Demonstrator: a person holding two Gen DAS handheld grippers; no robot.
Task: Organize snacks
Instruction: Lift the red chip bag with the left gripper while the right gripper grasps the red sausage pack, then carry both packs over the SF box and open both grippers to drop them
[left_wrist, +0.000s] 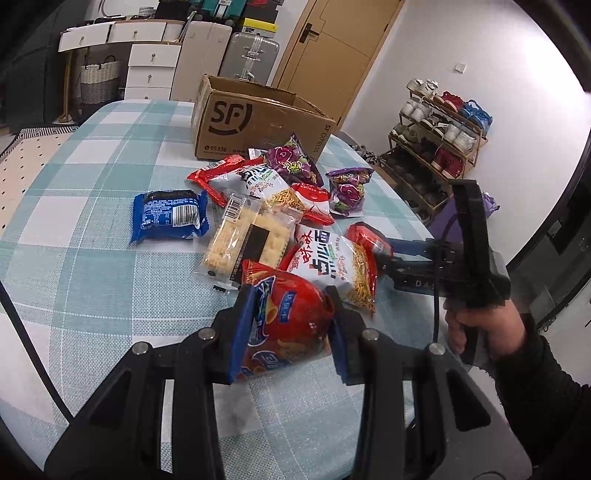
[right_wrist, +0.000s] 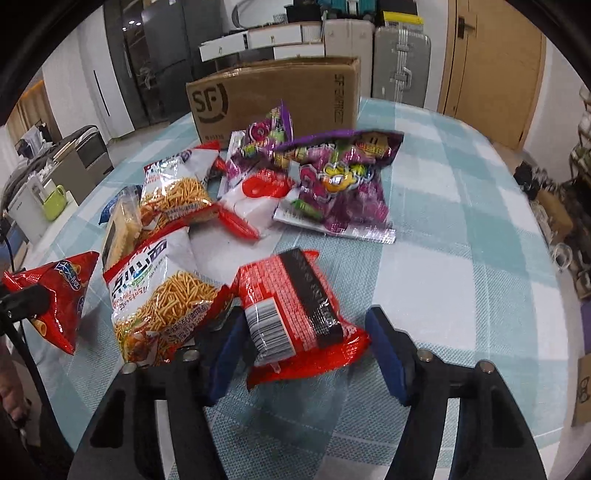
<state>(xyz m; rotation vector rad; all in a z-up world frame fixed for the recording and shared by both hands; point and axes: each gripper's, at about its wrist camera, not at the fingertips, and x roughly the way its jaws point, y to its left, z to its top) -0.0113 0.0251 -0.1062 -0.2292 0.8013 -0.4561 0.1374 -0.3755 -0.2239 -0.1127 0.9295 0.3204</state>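
The left tool (left_wrist: 288, 328) points down at a slant over the near edge of the worktop (left_wrist: 92, 280), its blue pads clamped on a red chip bag (left_wrist: 284, 325) that bulges between them. The right tool (right_wrist: 306, 347) tips down more steeply at the right of the pile, gripped by a hand (left_wrist: 480, 328) in a dark sleeve (seen from the left wrist view). Its fingers stand apart on either side of a red packet with a barcode (right_wrist: 295, 314); the left pad is at the packet's edge, the right pad shows a gap, so the packet lies between them unpinched. That packet rests on the checked cloth, just right of a white noodle-snack bag (right_wrist: 159, 291) that overlaps its left edge and crowds the left finger. Farther in lies a second white noodle-snack bag (right_wrist: 177, 184), a clear cracker pack (left_wrist: 243, 240), a red and white packet (right_wrist: 255, 199) and two purple candy bags (right_wrist: 343, 177), the nearer one well clear of the right tool. A blue wrapped snack (left_wrist: 170, 218) sits alone, left of the pile. At the far side of the worktop stands an open cardboard box (left_wrist: 258, 122), touching the far purple bag. Beyond the worktop, a shoe rack (left_wrist: 436, 140) stands against the wall at the right.
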